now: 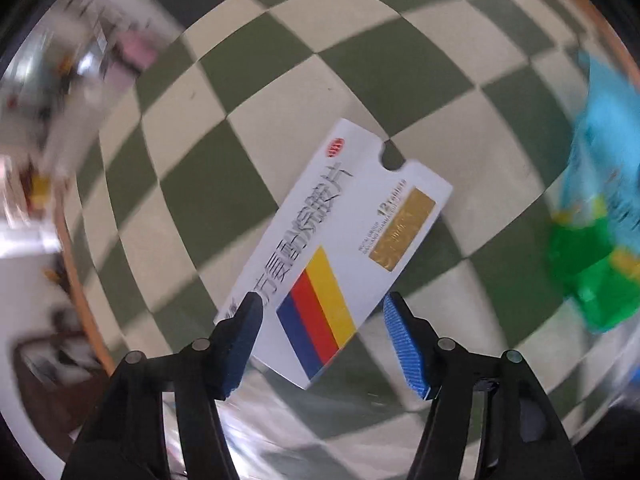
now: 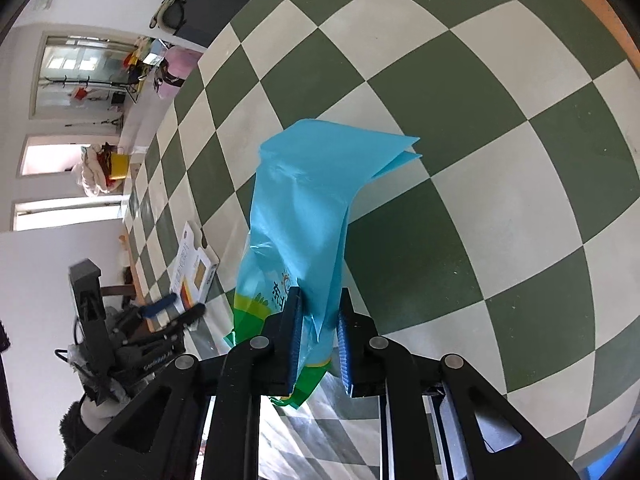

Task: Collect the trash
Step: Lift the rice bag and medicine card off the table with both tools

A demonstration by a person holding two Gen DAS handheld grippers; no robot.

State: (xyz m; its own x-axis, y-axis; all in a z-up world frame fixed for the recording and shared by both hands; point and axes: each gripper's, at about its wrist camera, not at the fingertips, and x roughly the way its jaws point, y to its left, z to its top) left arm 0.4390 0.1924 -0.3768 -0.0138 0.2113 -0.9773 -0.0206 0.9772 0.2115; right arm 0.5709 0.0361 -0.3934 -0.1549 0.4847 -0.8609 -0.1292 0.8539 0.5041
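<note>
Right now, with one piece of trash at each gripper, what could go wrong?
1. The left gripper stands open around the white medicine box; the fingers look apart from its sides, so the box may not be held and could drop or stay behind.
2. The right gripper pinches only the lower part of the blue plastic bag; the thin film could slip out.
3. The left wrist view is blurred, so aiming may be off.

White cardboard medicine box (image 1: 340, 240) bearing large black Chinese characters and "12 tablets" beside its gold panel; remaining small print illegible.
</note>
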